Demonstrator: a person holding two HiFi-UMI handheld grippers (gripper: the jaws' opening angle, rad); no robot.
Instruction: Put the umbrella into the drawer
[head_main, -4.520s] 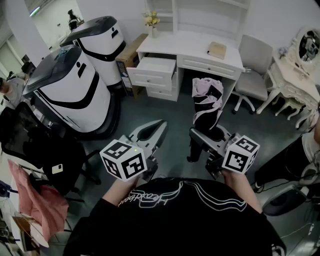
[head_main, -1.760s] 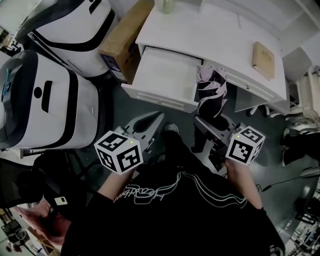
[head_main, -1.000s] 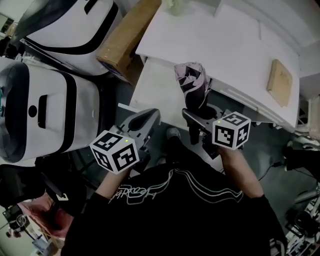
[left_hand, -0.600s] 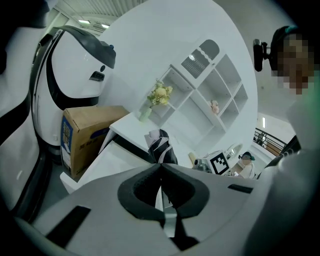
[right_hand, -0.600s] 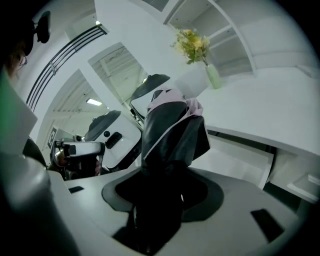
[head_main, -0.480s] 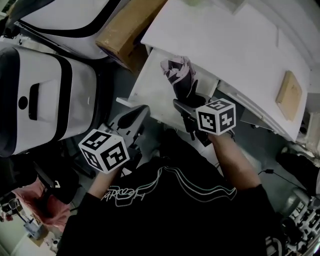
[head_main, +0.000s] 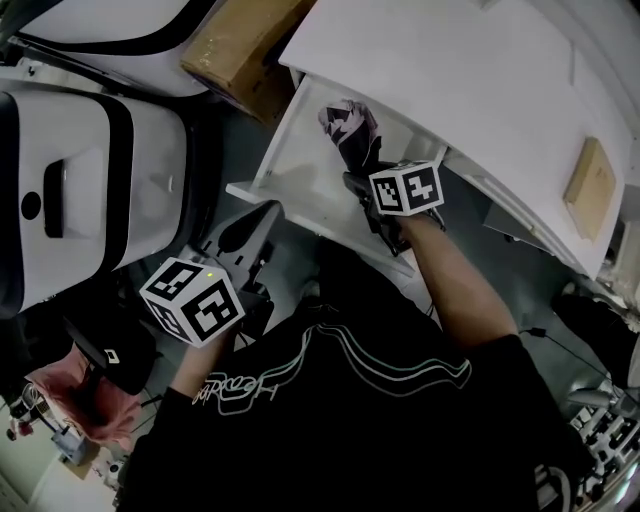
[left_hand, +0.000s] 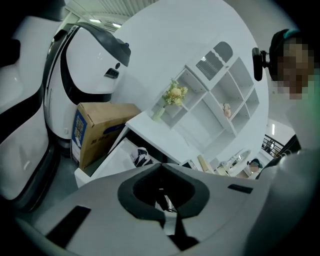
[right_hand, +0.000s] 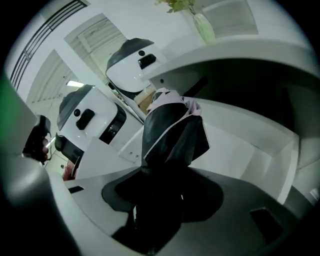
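Umbrella (head_main: 350, 132) in right claw (head_main: 366, 190), over drawer (head_main: 298, 155)

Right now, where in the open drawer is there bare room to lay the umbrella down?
The drawer floor is bare between its wall nearest the cardboard box and the umbrella. The other side, under the desk edge, is crowded by the right gripper holding the umbrella.

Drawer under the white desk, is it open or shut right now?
Open: the drawer sticks out from the desk, its white inside showing.
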